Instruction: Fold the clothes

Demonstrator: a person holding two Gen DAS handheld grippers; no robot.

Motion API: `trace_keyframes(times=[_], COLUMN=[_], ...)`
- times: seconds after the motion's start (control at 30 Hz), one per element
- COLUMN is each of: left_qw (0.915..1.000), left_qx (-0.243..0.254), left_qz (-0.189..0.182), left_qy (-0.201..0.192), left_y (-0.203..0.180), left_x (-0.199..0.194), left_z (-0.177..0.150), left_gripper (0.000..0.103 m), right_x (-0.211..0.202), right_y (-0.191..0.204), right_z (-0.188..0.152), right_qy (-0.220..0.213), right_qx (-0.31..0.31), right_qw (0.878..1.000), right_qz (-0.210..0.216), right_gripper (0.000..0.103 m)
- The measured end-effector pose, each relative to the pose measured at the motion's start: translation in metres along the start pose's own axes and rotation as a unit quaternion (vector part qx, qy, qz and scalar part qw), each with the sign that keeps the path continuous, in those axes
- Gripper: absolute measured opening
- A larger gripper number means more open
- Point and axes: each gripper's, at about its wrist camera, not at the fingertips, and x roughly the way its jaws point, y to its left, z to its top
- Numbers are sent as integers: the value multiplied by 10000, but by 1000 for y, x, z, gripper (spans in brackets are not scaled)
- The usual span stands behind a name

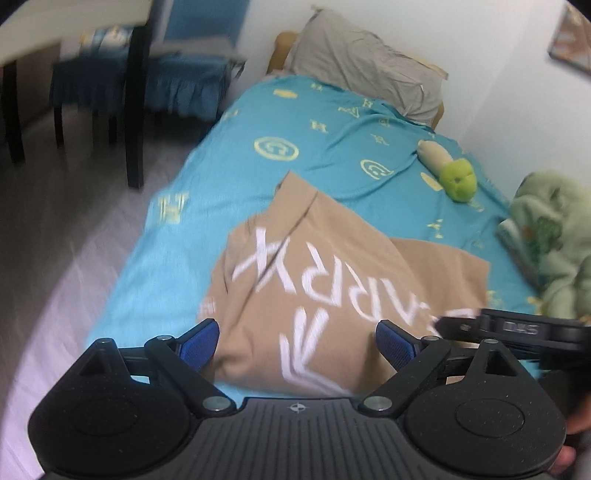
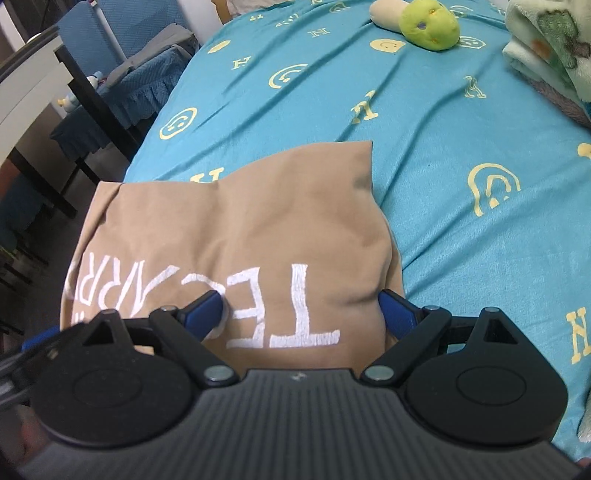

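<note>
A tan T-shirt (image 1: 325,280) with white lettering lies partly folded on a turquoise bed sheet (image 1: 236,177). It also shows in the right wrist view (image 2: 236,229). My left gripper (image 1: 297,345) is open, its blue pads either side of the shirt's near edge. My right gripper (image 2: 303,312) is open too, its blue pads straddling the shirt's near right part. The right gripper's body shows at the right in the left wrist view (image 1: 517,328).
A green and cream plush toy (image 1: 448,170) lies on the bed, also in the right wrist view (image 2: 421,22). A green blanket (image 1: 554,240) is bunched at the right. A grey pillow (image 1: 365,70) is at the head. Dark chairs (image 1: 133,92) stand left.
</note>
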Motion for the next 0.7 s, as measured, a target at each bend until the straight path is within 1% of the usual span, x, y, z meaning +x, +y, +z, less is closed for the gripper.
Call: trace_keyframes(times=[0.07,0.1,0.17,0.23,0.33,0.43,0.53,0.63,0.7], left_qw=[9987,9968,9919,9871,9762,9666,9541,9432,9356], left_qx=[-347,-558,-934,-1253,-1809,-2178,-2531,-2724,-2866], left_qz=[-352,-517,-726,-782,-873,-1158,-1525,-1888,-2060], left_qy=[117,232,455,611,821,700,499,220,116], left_y=[9,15,25,34,50,60,64,64,65], left_x=[-6,-5,4,15,31,35,40,38,35], left_z=[-1,-2,-2,-2,-4,-4,-2,1,-1], left_gripper=[93,93,93,90,89,89,89,89,90], right_x=[0,0,1,0,0,0,-1,-5,-5], right_y=[0,-1,-1,-1,-2,-4,-5,-8,-10], right_z=[1,1,2,2,4,6,8,10,11], right_qy=[-4,-4,-2,-6,-31,-37,-89,-190,-210], right_qx=[17,31,58,91,181,296,426,570,656], right_qw=[10000,10000,10000,9999,9997,9994,9989,9980,9974], right_qz=[-12,-20,-42,-80,-132,-155,-185,-216,-213], right_gripper=[93,93,93,93,93,93,93,93,93])
